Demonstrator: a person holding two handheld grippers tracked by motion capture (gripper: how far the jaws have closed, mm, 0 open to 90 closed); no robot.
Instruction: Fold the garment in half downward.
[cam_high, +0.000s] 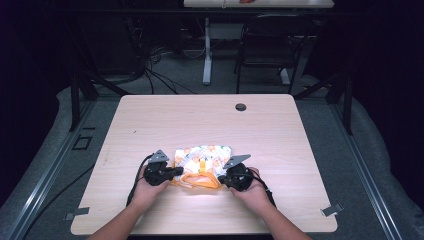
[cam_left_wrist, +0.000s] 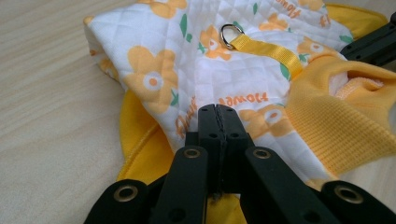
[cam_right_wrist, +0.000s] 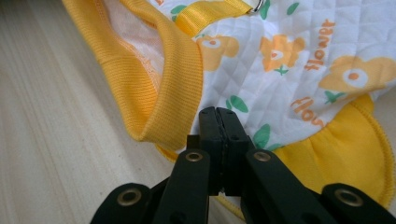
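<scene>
Both grippers sit lower centre of the high view, left gripper (cam_high: 176, 171) and right gripper (cam_high: 223, 178), jaws pressed together on the near edge of a small quilted flower-print garment (cam_high: 202, 156) lying on the table (cam_high: 280, 145). Soft, light and floppy, I'd guess. Yellow ribbed collar (cam_left_wrist: 327, 121) or strap with metal ring (cam_left_wrist: 231, 36) look like firmer holds.

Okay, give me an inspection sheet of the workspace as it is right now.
Surface: wooden table, grommet hole at the far edge.
Job's things: quilted flower-print garment with yellow trim, strap and metal ring, lying flat near the person.
Clutter: nothing seen.
Grippers: left tongs and right tongs shut at the garment's near edge; whether they pinch fabric is unclear.
Cables: left gripper's cable trails back.
Surroundings: chair, second table, floor cables.
</scene>
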